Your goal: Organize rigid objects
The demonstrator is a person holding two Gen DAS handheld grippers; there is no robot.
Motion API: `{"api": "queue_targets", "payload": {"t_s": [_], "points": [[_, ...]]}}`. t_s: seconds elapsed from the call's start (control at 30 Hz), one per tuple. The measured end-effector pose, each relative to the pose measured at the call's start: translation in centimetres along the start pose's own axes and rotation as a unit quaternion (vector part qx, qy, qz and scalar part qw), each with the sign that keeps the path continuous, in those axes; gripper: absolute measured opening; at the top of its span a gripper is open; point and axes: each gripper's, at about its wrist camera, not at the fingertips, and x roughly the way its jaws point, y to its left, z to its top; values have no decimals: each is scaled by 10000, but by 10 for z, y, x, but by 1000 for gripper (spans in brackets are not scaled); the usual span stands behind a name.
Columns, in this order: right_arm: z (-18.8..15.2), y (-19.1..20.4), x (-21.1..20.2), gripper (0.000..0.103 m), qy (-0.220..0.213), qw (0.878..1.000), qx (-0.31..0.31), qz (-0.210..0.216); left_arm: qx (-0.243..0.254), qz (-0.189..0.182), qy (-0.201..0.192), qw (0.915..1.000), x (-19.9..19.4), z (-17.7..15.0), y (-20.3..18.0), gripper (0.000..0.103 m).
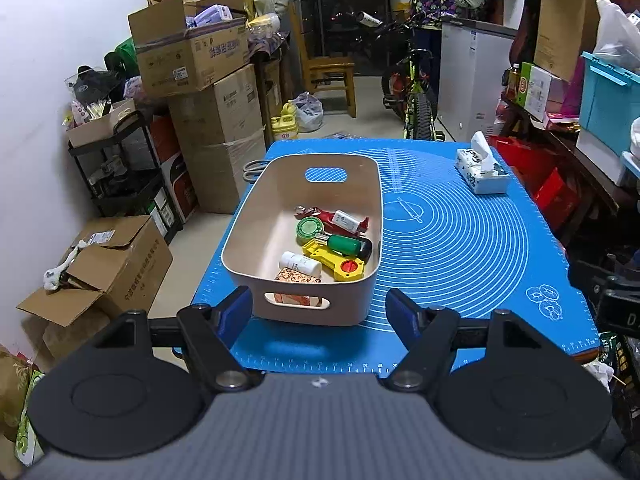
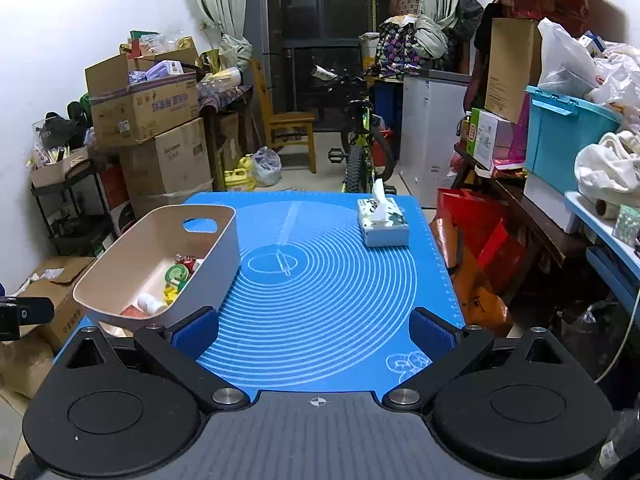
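A beige plastic bin (image 1: 362,184) with handle cut-outs stands on the left half of the blue mat (image 1: 460,248). Inside lie several small items: a yellow tool (image 1: 334,260), a green-handled tool (image 1: 344,244), a green round lid (image 1: 309,227), a red item (image 1: 340,222), a white bottle (image 1: 300,262) and a patterned box (image 1: 298,280). My left gripper (image 1: 320,310) is open just in front of the bin's near wall, nothing between its blue pads. In the right wrist view the bin (image 2: 224,240) sits to the left; my right gripper (image 2: 314,334) is open over bare mat (image 2: 320,280).
A tissue box (image 1: 482,172) stands at the mat's far right, also the tissue box (image 2: 382,220). Scissors (image 1: 254,170) lie behind the bin at the table's left edge. Cardboard boxes (image 1: 216,136) crowd the left, a bicycle (image 1: 416,96) and chair (image 1: 332,76) stand behind, shelves fill the right.
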Motion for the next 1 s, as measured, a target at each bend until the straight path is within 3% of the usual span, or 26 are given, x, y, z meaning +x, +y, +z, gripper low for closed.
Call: {"api": "queue_targets", "payload": {"t_s": [0.5,1.0], "points": [[-34,-4,-20,101,-75,10000,54,-36,184,-80,-160,9997,-12,-28,-17,84],[-67,0,-36,101,-91,9999,41,-30,304,-114,-145,9994,-8,-62,-24,86]]}}
